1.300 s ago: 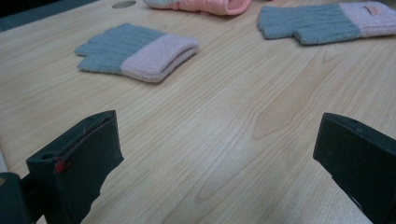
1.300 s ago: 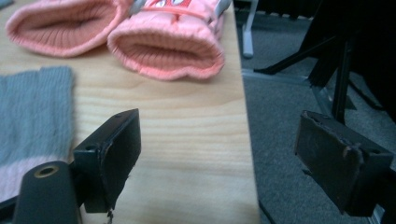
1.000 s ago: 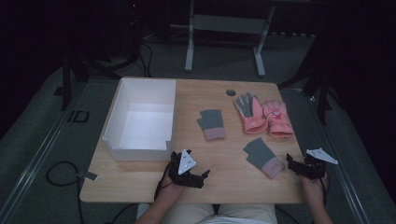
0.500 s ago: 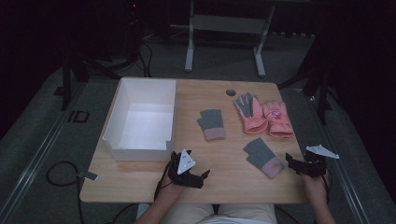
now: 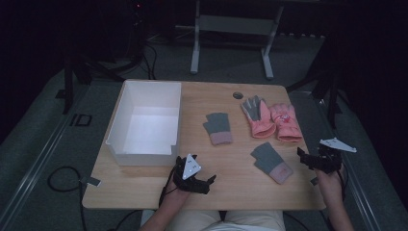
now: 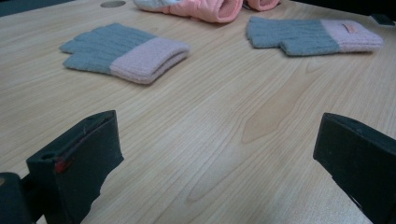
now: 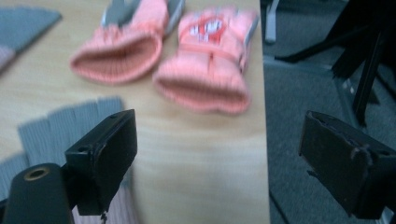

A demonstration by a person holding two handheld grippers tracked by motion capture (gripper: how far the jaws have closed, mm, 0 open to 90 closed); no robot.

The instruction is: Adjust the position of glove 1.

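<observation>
Jaws of right gripper [image 5: 304, 158] spread and empty, shifted slightly inward toward near grey glove [image 5: 271, 161] on worktop [image 5: 231, 192]; left gripper [image 5: 208, 181] likewise agape, unmoved, nothing grasped yet.

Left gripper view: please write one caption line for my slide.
Open left gripper above the wooden table, facing two grey gloves with pink cuffs and the pink gloves beyond.

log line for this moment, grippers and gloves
left hand-held gripper: open, empty | right hand-held gripper: open, empty | grey gloves: on table | pink gloves: untouched
</observation>
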